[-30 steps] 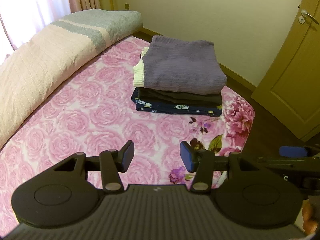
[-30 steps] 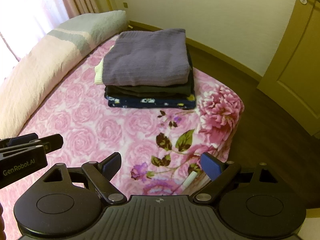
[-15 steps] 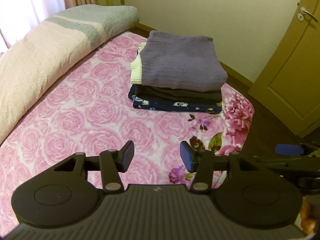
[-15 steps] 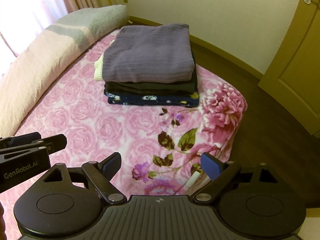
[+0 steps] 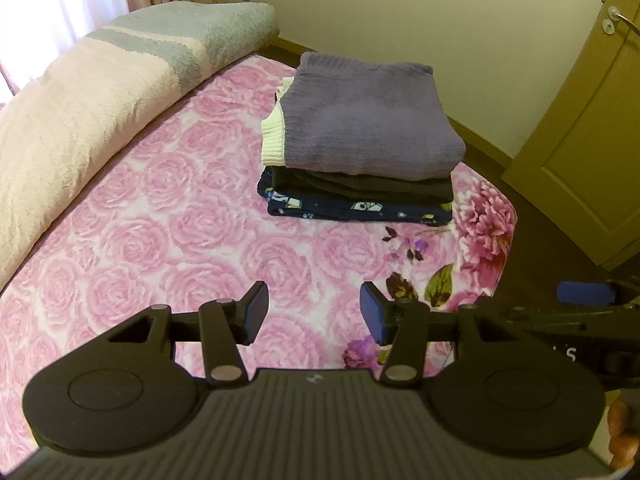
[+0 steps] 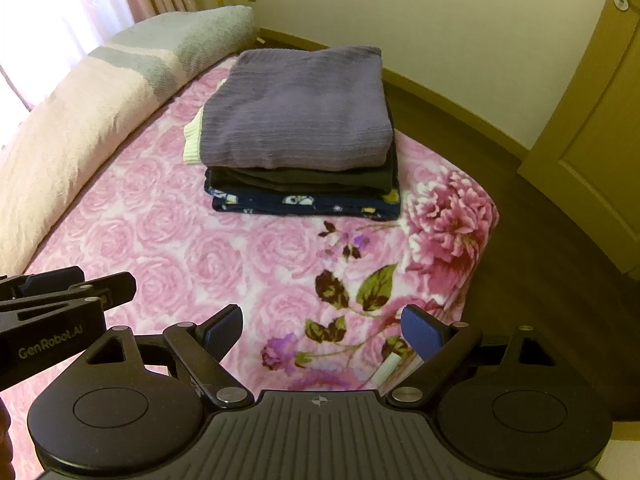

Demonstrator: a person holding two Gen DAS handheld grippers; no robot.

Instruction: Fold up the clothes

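Note:
A stack of folded clothes sits at the far end of a bed with a pink rose blanket (image 5: 160,240) (image 6: 240,264). On top is a purple knit sweater (image 5: 368,120) (image 6: 300,112) with a cream cuff. Under it lie a black garment (image 5: 360,186) (image 6: 304,178) and a navy patterned one (image 5: 356,210) (image 6: 308,204). My left gripper (image 5: 314,312) is open and empty above the blanket, well short of the stack. My right gripper (image 6: 322,330) is open wide and empty, also short of the stack. Each gripper shows at the edge of the other's view.
A rolled pink and grey quilt (image 5: 80,112) (image 6: 80,112) lies along the bed's left side by the curtains. A wall and a wooden door (image 5: 592,140) (image 6: 592,128) stand to the right, across dark floor (image 6: 520,240).
Both grippers have moved a little closer to the stack of clothes. Their jaws stay open as before.

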